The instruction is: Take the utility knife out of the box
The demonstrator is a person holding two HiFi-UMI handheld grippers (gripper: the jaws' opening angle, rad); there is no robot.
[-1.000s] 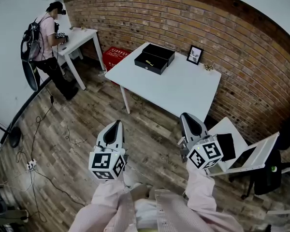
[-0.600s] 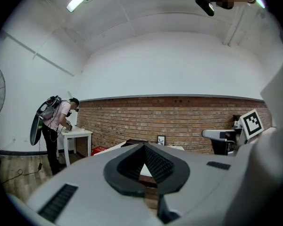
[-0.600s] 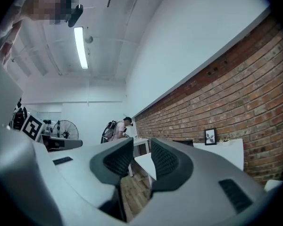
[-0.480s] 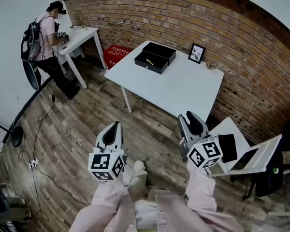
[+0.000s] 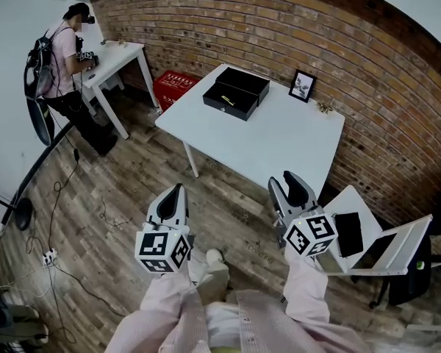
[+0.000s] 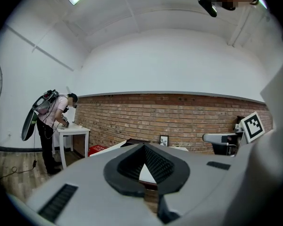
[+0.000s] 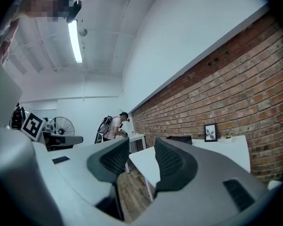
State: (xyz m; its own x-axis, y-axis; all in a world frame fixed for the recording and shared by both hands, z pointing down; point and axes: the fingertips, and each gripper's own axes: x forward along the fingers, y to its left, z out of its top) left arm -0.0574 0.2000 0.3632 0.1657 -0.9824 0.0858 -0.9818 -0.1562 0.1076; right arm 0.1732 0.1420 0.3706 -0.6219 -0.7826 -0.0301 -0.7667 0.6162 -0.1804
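Since the earlier frame, the right hand-held gripper is brought nearer the white surface, its jaws just opened wide and empty. The left hand-held gripper is held closed. The utility knife is seen inside the black box, far left.

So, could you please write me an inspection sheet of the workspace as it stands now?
Surface: white table, mostly bare.
Job's things: black box open at the table's far end, lid beside it; a yellowish thing inside, likely the utility knife.
Clutter: picture frame and a small thing, too small to tell, near the brick wall.
Grippers: left tool shut, empty; right tool open, jaws have just been opening, nothing between them; both short of the table.
Cables: loose cables and a power strip on the wooden floor.
Surroundings: red crate; a person at a second table.
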